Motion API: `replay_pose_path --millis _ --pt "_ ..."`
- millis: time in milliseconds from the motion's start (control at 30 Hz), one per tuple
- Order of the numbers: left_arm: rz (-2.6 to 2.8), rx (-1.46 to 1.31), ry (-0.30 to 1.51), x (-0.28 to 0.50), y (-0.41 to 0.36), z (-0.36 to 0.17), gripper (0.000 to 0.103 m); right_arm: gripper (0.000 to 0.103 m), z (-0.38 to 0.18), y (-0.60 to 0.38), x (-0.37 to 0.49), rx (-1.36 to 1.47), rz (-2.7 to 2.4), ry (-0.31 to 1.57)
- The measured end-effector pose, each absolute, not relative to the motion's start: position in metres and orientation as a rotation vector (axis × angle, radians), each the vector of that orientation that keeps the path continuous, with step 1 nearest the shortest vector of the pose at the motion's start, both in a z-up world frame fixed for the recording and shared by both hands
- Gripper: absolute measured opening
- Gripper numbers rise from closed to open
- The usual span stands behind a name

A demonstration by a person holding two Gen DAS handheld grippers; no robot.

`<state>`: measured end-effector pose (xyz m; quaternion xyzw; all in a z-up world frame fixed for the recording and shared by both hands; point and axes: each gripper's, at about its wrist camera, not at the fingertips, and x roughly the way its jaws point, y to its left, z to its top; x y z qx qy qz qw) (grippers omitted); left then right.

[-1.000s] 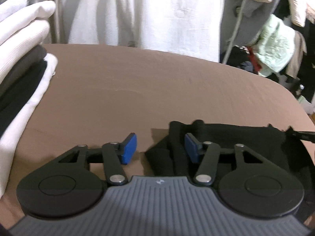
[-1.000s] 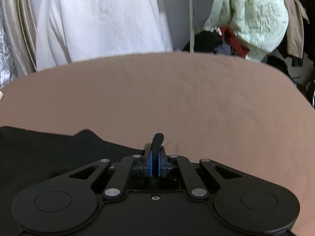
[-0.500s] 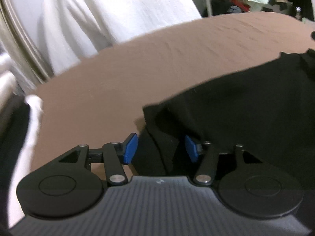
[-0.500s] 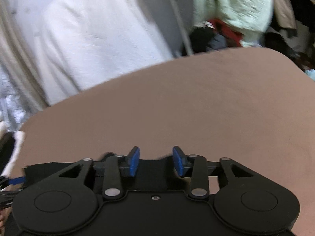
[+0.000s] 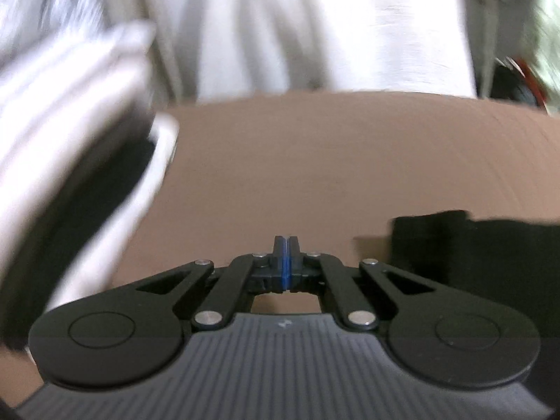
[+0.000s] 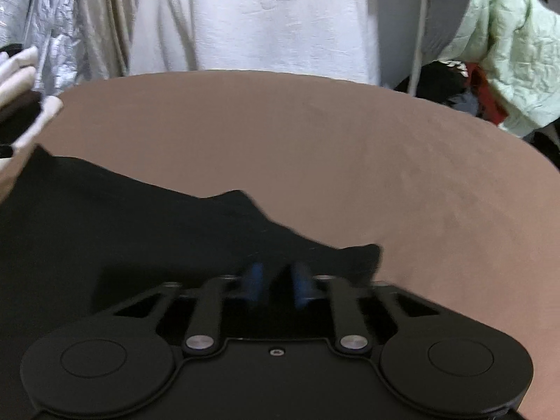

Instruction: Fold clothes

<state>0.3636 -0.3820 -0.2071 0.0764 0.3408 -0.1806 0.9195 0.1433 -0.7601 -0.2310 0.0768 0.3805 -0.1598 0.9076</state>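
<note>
Closing on the black garment (image 6: 147,245) near the brown tabletop's (image 6: 315,161) front edge, right gripper (image 6: 276,285) fingers are narrowing; left gripper (image 5: 286,262) fingers are pressing together, empty. Next, lifting an edge to fold.

Both wrist cameras look forward and steeply down, close over the brown padded bench (image 5: 315,161), sharing the flat black garment (image 6: 140,231) and the white hanging cloth (image 6: 266,17) behind.

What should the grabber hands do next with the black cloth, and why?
Probably open the left gripper and slide it toward the edge of the black fabric garment. Its blue pads are shut on nothing above the brown padded tabletop, with the garment off to one side. The right gripper sits over the garment, pads blurred and apart.
</note>
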Motion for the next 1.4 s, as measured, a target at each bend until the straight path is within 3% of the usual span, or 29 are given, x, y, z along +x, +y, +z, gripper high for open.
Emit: replay_pose_path --millis 167,233,267,300,367,400,467,533,567,600,633,667,767,833,900,1133,1167,1233,1300,1400 --pt "-0.543 0.044 0.702 0.354 -0.380 -0.197 0.005 0.000 -0.228 -0.780 0.133 0.186 -0.481 0.750" --pt "-0.610 0.101 0.662 0.342 -0.391 -0.194 0.019 0.000 -0.225 -0.788 0.125 0.212 -0.523 0.749" --pt "-0.639 0.127 0.661 0.339 -0.399 -0.195 0.040 0.002 -0.223 -0.793 0.120 0.256 -0.528 0.744" --pt "-0.667 0.153 0.667 0.338 -0.406 -0.197 0.057 0.009 -0.221 -0.799 0.115 0.300 -0.533 0.738" --pt "-0.715 0.198 0.681 0.334 -0.420 -0.202 0.064 0.017 -0.219 -0.813 0.103 0.420 -0.532 0.718" --pt "-0.717 0.227 0.686 0.333 -0.428 -0.207 0.066 0.038 -0.219 -0.818 0.097 0.482 -0.518 0.697" --pt "-0.695 0.299 0.688 0.332 -0.444 -0.218 0.071 0.054 -0.219 -0.828 0.086 0.603 -0.479 0.648" --pt "-0.648 0.397 0.640 0.333 -0.458 -0.229 0.069 0.057 -0.221 -0.835 0.081 0.696 -0.436 0.620" --pt "-0.642 0.441 0.609 0.333 -0.465 -0.234 0.058 0.061 -0.223 -0.837 0.084 0.718 -0.413 0.627" --pt "-0.636 0.485 0.578 0.333 -0.472 -0.239 0.024 0.063 -0.228 -0.838 0.089 0.723 -0.392 0.647" --pt "-0.640 0.483 0.567 0.331 -0.476 -0.238 0.010 0.063 -0.234 -0.836 0.096 0.697 -0.385 0.667" --pt "-0.647 0.468 0.563 0.328 -0.478 -0.236 0.007 0.063 -0.240 -0.833 0.102 0.660 -0.385 0.684" --pt "-0.634 0.444 0.435 0.308 -0.471 -0.206 0.006 0.005 -0.239 -0.812 0.113 0.402 -0.382 0.634" --pt "-0.647 0.340 0.416 0.306 -0.453 -0.183 0.008 0.005 -0.222 -0.800 0.107 0.275 -0.417 0.531" --pt "-0.661 0.195 0.510 0.323 -0.435 -0.177 0.026 0.005 -0.207 -0.795 0.101 0.203 -0.434 0.468" --pt "-0.569 0.158 0.786 0.361 -0.416 -0.208 0.038 0.007 -0.257 -0.829 0.115 0.421 -0.529 0.661" --pt "-0.604 0.132 0.800 0.358 -0.412 -0.205 0.045 0.007 -0.256 -0.828 0.116 0.417 -0.531 0.659" --pt "-0.701 0.096 0.809 0.346 -0.408 -0.197 0.047 0.010 -0.253 -0.827 0.117 0.404 -0.535 0.663" --pt "-0.776 0.088 0.816 0.337 -0.409 -0.190 0.056 0.020 -0.254 -0.826 0.118 0.422 -0.532 0.657" --pt "-0.821 0.090 0.864 0.329 -0.428 -0.195 0.069 0.027 -0.257 -0.831 0.115 0.494 -0.517 0.636"
